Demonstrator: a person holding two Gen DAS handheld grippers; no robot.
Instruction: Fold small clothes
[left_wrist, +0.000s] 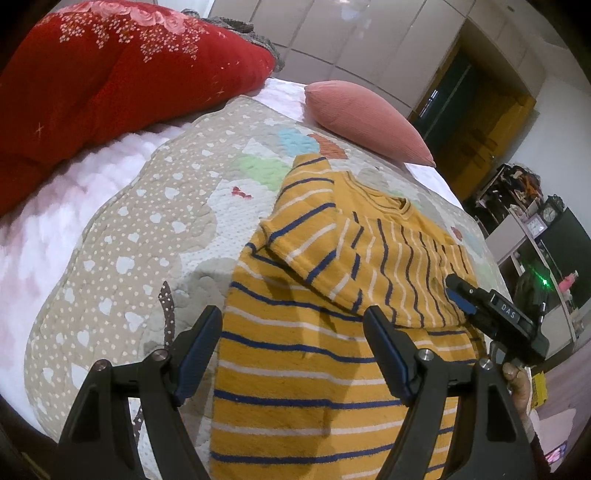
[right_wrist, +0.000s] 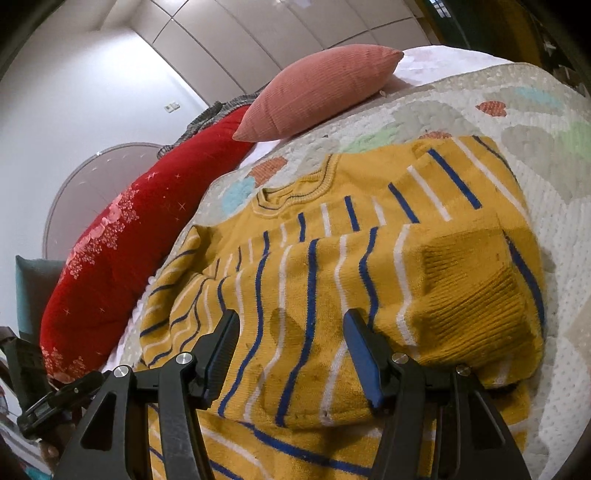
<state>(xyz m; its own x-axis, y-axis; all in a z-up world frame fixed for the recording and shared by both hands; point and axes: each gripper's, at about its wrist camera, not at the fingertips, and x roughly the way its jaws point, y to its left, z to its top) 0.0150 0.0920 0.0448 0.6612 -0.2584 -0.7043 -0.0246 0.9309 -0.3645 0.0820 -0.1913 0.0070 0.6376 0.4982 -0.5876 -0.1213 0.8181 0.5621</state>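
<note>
a yellow striped sweater (left_wrist: 314, 295) lies spread on the quilt (left_wrist: 147, 229) of the bed, both sleeves folded in across its chest. my left claw (left_wrist: 293, 354) hangs over the lower part of the sweater, jaws standing wide apart with nothing between the pads. my right claw (right_wrist: 291, 354) is above the folded sleeve (right_wrist: 461, 295), its jaws also apart and gripping nothing, the ribbed cuff just beside its right finger. a pink pillow (right_wrist: 317, 92) and a red cushion (left_wrist: 122, 70) lie beyond the collar.
</note>
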